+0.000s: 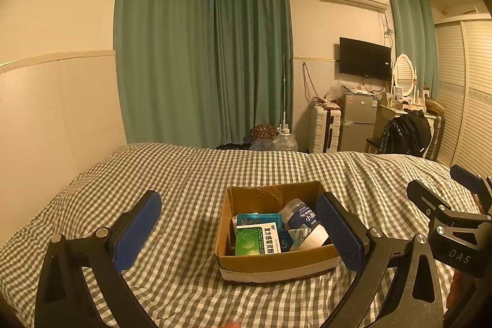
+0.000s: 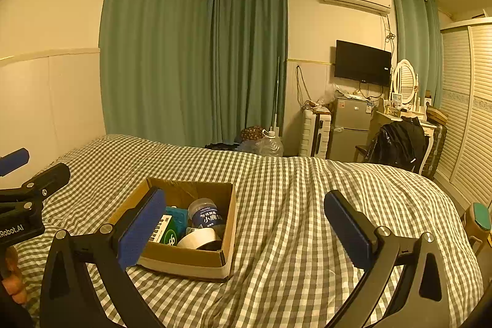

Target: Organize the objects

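An open cardboard box (image 1: 276,262) sits on the checked bedspread (image 1: 184,174); it also shows in the right wrist view (image 2: 184,262). Inside lie a green and white medicine box (image 1: 256,239), a teal blister pack (image 1: 258,218), a blue-labelled bottle (image 1: 299,214) and a white tape roll (image 1: 315,237). The bottle (image 2: 207,212) and tape roll (image 2: 200,237) show from the right too. My left gripper (image 1: 243,231) is open and empty, just in front of the box. My right gripper (image 2: 244,231) is open and empty, to the right of the box.
The bed fills the foreground, with a wall at the left and green curtains (image 1: 200,57) behind. Beyond the bed's far edge stand a water jug (image 1: 286,140), a suitcase (image 1: 324,129), a small fridge (image 1: 358,120) and a chair with a black bag (image 1: 406,132).
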{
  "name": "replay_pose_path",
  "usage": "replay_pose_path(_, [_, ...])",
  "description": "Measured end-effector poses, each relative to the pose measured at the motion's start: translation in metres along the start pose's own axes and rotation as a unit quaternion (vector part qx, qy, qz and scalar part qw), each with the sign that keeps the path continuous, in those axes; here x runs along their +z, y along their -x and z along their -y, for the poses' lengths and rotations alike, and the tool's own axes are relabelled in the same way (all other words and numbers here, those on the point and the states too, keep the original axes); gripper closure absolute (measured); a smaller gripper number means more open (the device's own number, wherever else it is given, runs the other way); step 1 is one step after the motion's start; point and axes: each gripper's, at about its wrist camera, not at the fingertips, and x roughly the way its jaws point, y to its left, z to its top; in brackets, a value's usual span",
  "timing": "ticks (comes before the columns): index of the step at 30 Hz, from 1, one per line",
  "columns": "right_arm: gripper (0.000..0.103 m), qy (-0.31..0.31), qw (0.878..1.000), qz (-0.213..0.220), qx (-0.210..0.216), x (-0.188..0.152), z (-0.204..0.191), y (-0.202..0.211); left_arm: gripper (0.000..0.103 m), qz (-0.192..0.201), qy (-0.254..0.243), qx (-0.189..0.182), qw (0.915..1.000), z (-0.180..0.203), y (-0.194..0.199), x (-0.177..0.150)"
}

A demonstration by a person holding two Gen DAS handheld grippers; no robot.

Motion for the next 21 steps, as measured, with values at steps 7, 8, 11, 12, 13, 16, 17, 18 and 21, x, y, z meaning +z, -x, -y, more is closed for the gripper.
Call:
replay_pose_path(7, [0.0,0.001,1.0,-0.001,0.0,-0.0001,0.0007,-0.0004,0.0,-0.001,-0.001,0.0,1.0,0.0,0.0002,-0.0002])
replay_pose_path(8, [0.0,0.001,1.0,-0.001,-0.001,0.0,0.0005,-0.0004,0.0,-0.002,-0.001,0.0,1.0,0.0004,0.0004,0.0])
replay_pose_path(11, [0.001,0.002,1.0,-0.001,-0.001,-0.0004,0.0007,-0.0008,0.0,-0.003,-0.002,-0.001,1.0,0.0008,0.0012,0.0])
replay_pose_path(12, [0.0,0.002,1.0,-0.001,-0.001,-0.0005,0.001,-0.0011,0.0,-0.002,-0.002,0.0,1.0,0.001,0.0013,-0.0001])
replay_pose_path(13, [0.0,0.002,1.0,-0.001,-0.001,-0.0006,0.001,-0.0014,0.0,-0.002,-0.002,0.0,1.0,0.0012,0.0017,-0.0005])
replay_pose_path(16, [0.0,0.002,1.0,0.0,-0.001,-0.0006,0.0019,-0.0016,0.0,-0.002,-0.001,0.0,1.0,0.0014,0.0018,-0.0007])
replay_pose_path(17, [0.0,0.002,1.0,0.0,-0.001,-0.0008,0.002,-0.0013,0.0,-0.002,-0.002,-0.001,1.0,0.0015,0.0018,-0.0006])
replay_pose_path(18, [0.0,0.002,1.0,0.0,-0.001,-0.0008,0.0021,-0.0012,0.0,-0.003,-0.002,-0.001,1.0,0.0016,0.0017,-0.0007])
replay_pose_path(21, [0.0,0.003,1.0,-0.002,-0.001,-0.0009,0.0025,-0.0016,0.0,-0.004,-0.003,0.0,1.0,0.0021,0.0004,-0.0009])
